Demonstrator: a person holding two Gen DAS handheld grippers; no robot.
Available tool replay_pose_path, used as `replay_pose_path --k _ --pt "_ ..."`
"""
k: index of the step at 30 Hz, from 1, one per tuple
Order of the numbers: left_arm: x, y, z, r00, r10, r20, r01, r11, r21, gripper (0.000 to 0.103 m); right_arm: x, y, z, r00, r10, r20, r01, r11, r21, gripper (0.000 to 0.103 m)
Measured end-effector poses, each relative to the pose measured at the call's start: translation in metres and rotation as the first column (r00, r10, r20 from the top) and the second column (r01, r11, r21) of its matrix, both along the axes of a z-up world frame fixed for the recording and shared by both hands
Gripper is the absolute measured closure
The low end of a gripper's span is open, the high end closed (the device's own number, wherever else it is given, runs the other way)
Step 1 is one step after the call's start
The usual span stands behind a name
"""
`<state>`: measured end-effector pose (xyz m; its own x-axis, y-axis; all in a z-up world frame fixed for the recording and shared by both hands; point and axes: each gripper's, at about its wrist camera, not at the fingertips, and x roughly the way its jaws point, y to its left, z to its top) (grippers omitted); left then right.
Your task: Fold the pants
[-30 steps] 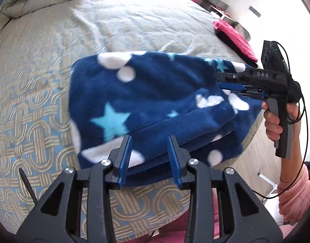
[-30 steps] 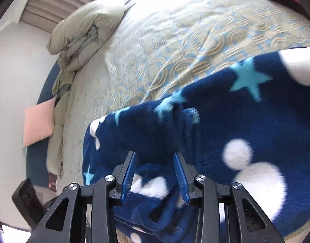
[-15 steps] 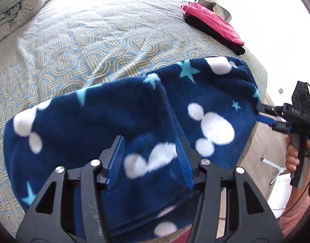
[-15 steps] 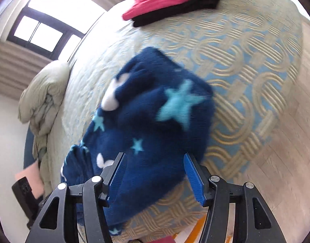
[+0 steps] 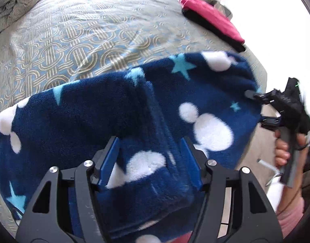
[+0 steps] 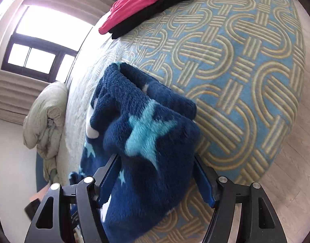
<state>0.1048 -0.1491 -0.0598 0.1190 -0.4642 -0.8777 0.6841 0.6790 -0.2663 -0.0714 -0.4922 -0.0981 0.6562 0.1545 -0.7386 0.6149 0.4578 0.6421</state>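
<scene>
Navy fleece pants [image 5: 78,121] with white blobs and light-blue stars lie folded across the near edge of the bed [image 5: 94,40]. My left gripper [image 5: 152,162] points down at their front fold. Its jaws are opening, with fabric lying loosely between the blue pads. My right gripper [image 5: 255,107], held by a hand in a pink sleeve, is at the pants' right end. In the right wrist view that gripper [image 6: 155,178] straddles a bulging fold of the pants [image 6: 146,133]. Its jaws are opening too, and the fleece still fills the gap.
A folded pink and black stack of clothes [image 5: 211,20] [image 6: 146,10] lies at the bed's far right corner. A rolled duvet [image 5: 13,4] [image 6: 45,117] sits at the head end. Wooden floor [image 6: 292,162] runs beside the bed's edge.
Both grippers' jaws have widened around the fabric. The pants came down from being held up and now lie along the bed's near edge. The right gripper rolled and ended at their right end.
</scene>
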Motion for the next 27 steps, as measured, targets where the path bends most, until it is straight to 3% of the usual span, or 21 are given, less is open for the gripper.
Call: replay_pose_path --k 1,2,3,6,10,17,19,22,24,27 --pt "0.001 0.002 0.004 1.0 0.003 -0.006 -0.003 1.0 -0.023 0.04 0.004 0.001 0.001 1.0 0.001 -0.005 -0.001 1.0 -0.016 0.037" --pt "0.002 0.002 0.007 1.0 0.003 -0.012 -0.003 0.999 -0.041 0.04 0.008 0.002 0.003 1.0 0.006 -0.018 -0.007 0.999 -0.04 0.066" --pt "0.003 0.002 0.007 1.0 0.001 -0.016 -0.002 0.999 -0.043 0.04 0.012 0.004 0.004 0.999 0.021 -0.034 -0.023 0.998 -0.066 0.084" --pt "0.005 0.006 0.003 0.997 0.008 -0.075 -0.011 0.999 -0.051 0.04 0.014 0.013 0.016 0.999 0.038 -0.026 -0.041 0.99 -0.134 0.087" --pt "-0.007 0.022 -0.007 0.976 -0.008 -0.218 -0.02 0.992 -0.127 0.04 0.013 0.037 0.055 0.996 0.09 0.023 -0.081 0.962 -0.26 0.087" --pt "-0.03 0.037 -0.008 0.971 -0.033 -0.236 -0.009 0.984 -0.178 0.041 0.029 0.105 0.126 0.962 0.256 0.095 -0.188 0.874 -0.448 0.087" --pt "-0.03 0.051 0.002 0.963 -0.033 -0.267 -0.03 0.973 -0.227 0.041 0.039 0.134 0.147 0.939 0.327 0.111 -0.23 0.832 -0.505 0.087" --pt "-0.031 0.086 0.026 0.975 0.0 -0.22 -0.06 0.963 -0.264 0.041 0.055 0.189 0.175 0.881 0.459 0.111 -0.311 0.741 -0.595 0.087" --pt "-0.027 0.125 0.04 0.982 0.079 -0.174 -0.124 0.957 -0.263 0.041 0.07 0.236 0.186 0.821 0.565 0.081 -0.388 0.657 -0.646 0.087" --pt "-0.016 0.201 0.053 0.956 0.271 -0.11 -0.289 0.93 -0.226 0.041 0.091 0.301 0.182 0.729 0.684 0.026 -0.485 0.543 -0.686 0.087"
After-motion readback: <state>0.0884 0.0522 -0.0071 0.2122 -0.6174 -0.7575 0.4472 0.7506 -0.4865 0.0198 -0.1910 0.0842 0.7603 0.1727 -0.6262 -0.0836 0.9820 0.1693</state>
